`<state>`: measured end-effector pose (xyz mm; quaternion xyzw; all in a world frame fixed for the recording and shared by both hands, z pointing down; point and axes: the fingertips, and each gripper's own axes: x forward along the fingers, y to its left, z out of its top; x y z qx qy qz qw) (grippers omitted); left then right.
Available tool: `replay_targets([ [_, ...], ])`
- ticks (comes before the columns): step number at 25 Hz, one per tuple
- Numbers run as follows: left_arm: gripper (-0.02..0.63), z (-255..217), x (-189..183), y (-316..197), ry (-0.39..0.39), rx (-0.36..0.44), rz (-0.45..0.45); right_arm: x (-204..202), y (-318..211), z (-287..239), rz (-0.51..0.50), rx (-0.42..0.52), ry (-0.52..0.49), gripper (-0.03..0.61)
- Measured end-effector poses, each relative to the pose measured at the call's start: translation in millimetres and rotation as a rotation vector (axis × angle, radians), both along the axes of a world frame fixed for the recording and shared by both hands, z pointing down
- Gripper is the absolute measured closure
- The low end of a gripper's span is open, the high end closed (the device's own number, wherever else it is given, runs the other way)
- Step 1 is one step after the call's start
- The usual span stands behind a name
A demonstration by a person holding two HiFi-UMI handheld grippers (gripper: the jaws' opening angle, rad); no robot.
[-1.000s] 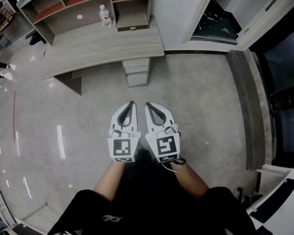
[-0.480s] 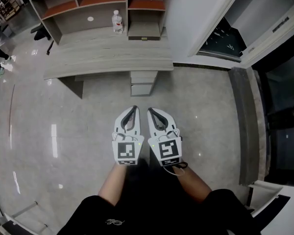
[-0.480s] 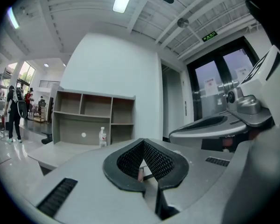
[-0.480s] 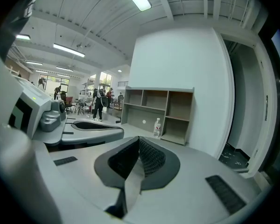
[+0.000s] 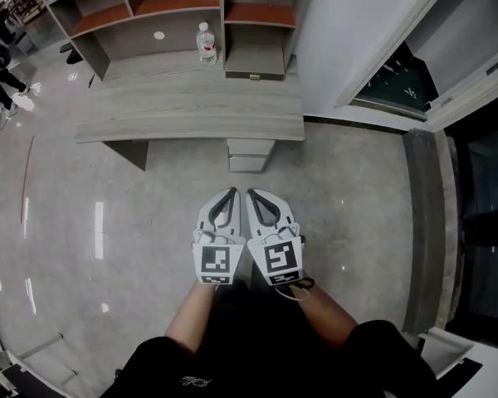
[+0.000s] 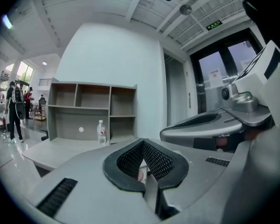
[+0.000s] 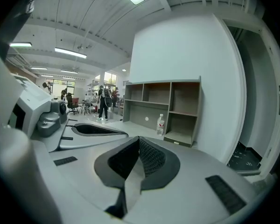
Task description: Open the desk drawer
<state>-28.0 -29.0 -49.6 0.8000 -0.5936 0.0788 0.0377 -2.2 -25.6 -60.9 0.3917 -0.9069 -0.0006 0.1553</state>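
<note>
Desk drawers (image 5: 251, 154), pale grey and flat-fronted, sit closed under the long wood-grain desk (image 5: 149, 110), at twelve o'clock from both grippers. The white plastic left gripper (image 5: 225, 196) and right gripper (image 5: 256, 196) press their ribbed jaws together on nothing. Glossy grey floor (image 5: 108, 222) lies between, and a clear plastic bottle (image 5: 206, 44) stands on the desk.

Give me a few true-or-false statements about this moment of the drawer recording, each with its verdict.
1. The left gripper and the right gripper both have their jaws shut on nothing. True.
2. The water bottle stands on the floor. False: it stands on the desk, by the shelf unit.
3. One drawer is pulled out. False: the drawers under the desk sit closed.
4. Neither gripper touches the desk. True: both are held over the floor, short of it.
</note>
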Motion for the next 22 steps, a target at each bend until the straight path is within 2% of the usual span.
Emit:
replay_targets([
  [3, 0.607, 13.0, 8.6, -29.0, 0.001, -0.026, -0.013, 9.2, -26.5, 10.2, -0.04, 0.013, 0.044, 0.572],
  [6, 0.607, 24.1, 21.8, -58.7, 0.003, -0.037, -0.021, 22.7, -55.8, 22.3, -0.032, -0.027, 0.008, 0.572],
  [12, 0.607, 47.3, 36.3, -109.1, 0.009, -0.047, -0.034, 31.2, -108.0, 51.5, -0.066, -0.04, 0.029, 0.572],
  [16, 0.607, 60.6, 41.6, -133.7, -0.028, 0.023, -0.024, 31.0, -131.9, 72.1, -0.083, -0.009, 0.012, 0.572],
  [20, 0.607, 81.7, 35.2, -132.2, 0.031, 0.043, -0.063, 28.2, -133.5, 102.4, -0.072, -0.004, -0.021, 0.572],
  [22, 0.607, 96.4, 33.5, -130.3, 0.025, 0.052, -0.053, 25.0, -134.0, 118.3, -0.058, 0.002, -0.029, 0.572],
])
